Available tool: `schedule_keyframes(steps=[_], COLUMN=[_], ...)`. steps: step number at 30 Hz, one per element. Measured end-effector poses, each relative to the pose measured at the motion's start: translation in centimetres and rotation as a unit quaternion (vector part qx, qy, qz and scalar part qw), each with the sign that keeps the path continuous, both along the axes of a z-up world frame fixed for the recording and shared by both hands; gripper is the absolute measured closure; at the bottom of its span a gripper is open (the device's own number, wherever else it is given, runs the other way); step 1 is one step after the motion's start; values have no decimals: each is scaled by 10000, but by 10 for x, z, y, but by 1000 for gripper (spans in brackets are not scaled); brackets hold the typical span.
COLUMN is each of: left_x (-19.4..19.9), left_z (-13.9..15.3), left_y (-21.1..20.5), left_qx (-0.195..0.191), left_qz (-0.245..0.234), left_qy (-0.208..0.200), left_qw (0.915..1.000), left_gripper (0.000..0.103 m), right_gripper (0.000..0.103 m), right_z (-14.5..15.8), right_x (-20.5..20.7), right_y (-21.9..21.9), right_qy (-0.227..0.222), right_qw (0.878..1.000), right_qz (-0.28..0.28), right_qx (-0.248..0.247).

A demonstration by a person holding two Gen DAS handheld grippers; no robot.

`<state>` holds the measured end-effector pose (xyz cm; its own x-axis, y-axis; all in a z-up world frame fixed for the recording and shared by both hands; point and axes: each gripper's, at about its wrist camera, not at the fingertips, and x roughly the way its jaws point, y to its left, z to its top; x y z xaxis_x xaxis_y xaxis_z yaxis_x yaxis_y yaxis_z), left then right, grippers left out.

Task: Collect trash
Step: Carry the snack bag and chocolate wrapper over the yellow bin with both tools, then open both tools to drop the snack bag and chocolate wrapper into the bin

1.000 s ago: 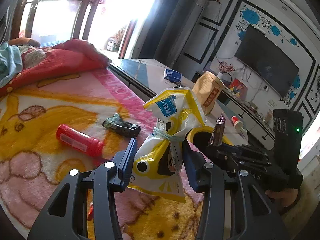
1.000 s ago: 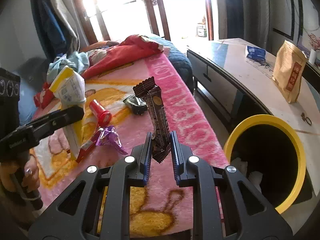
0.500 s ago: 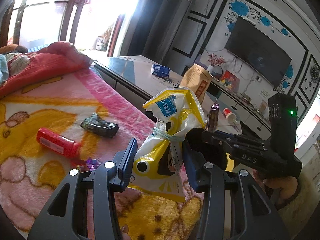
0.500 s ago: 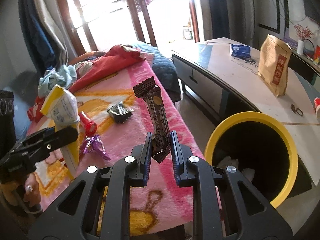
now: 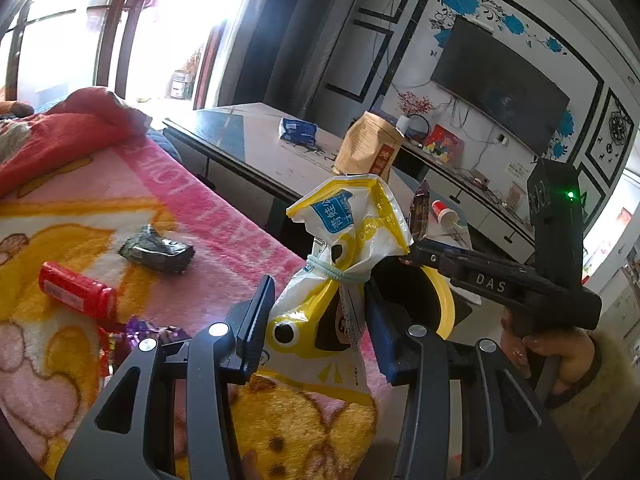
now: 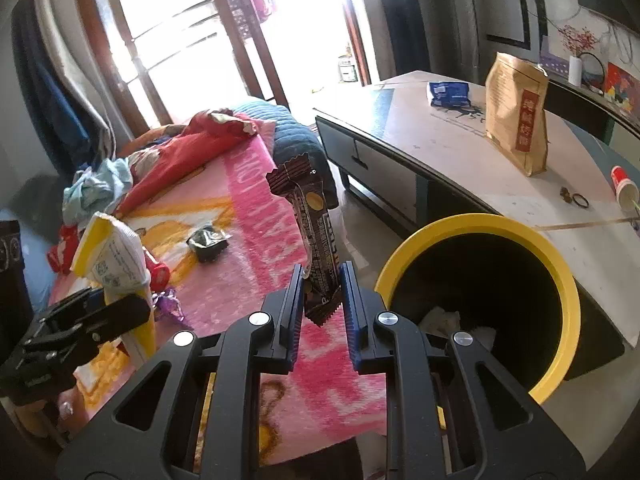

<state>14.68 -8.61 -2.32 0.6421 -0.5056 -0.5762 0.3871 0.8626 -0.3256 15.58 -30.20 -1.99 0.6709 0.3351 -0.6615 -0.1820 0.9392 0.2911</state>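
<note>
My left gripper (image 5: pixel 318 312) is shut on a yellow-and-white snack bag (image 5: pixel 340 264) tied with a pale band; the bag stands upright between the pads. The right gripper (image 6: pixel 322 296) is shut on a dark brown candy-bar wrapper (image 6: pixel 316 240), also upright. A yellow-rimmed black trash bin (image 6: pixel 476 304) stands just right of the right gripper, with crumpled paper inside; in the left wrist view the trash bin (image 5: pixel 442 300) is mostly hidden behind the bag. On the pink blanket lie a black wrapper (image 5: pixel 158 250), a red tube (image 5: pixel 76 292) and a purple wrapper (image 6: pixel 170 306).
A low table (image 6: pixel 452 160) beyond the bin carries a brown paper pouch (image 6: pixel 516 116), a blue packet (image 6: pixel 448 94) and a red-capped item (image 6: pixel 624 188). Red bedding and clothes (image 6: pixel 160 160) pile up at the blanket's far end. A hand (image 5: pixel 556 356) holds the right gripper.
Both grippers have moved sideways toward the bin with their loads; the bin now looks larger and nearer in the right wrist view, and the blanket items have slid left.
</note>
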Motion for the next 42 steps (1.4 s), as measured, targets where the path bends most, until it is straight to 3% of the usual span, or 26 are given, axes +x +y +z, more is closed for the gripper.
schedule_keyframes(steps=[26,42], left_x=[9,18], left_z=[-13,-32], left_y=[-90,-128], left_qx=[337,360], left_qz=[-878,-1130], left_qy=[2,130], left_qw=[9956,9929], left_gripper=[60,60], right_gripper=[89,88], right_z=[-21,-40], right_x=[-2,-3], right_y=[-93,-133], right_qy=[236,416], right_qw=[9912,9803], right_qz=[-1198,-1791], right_qx=[517,715])
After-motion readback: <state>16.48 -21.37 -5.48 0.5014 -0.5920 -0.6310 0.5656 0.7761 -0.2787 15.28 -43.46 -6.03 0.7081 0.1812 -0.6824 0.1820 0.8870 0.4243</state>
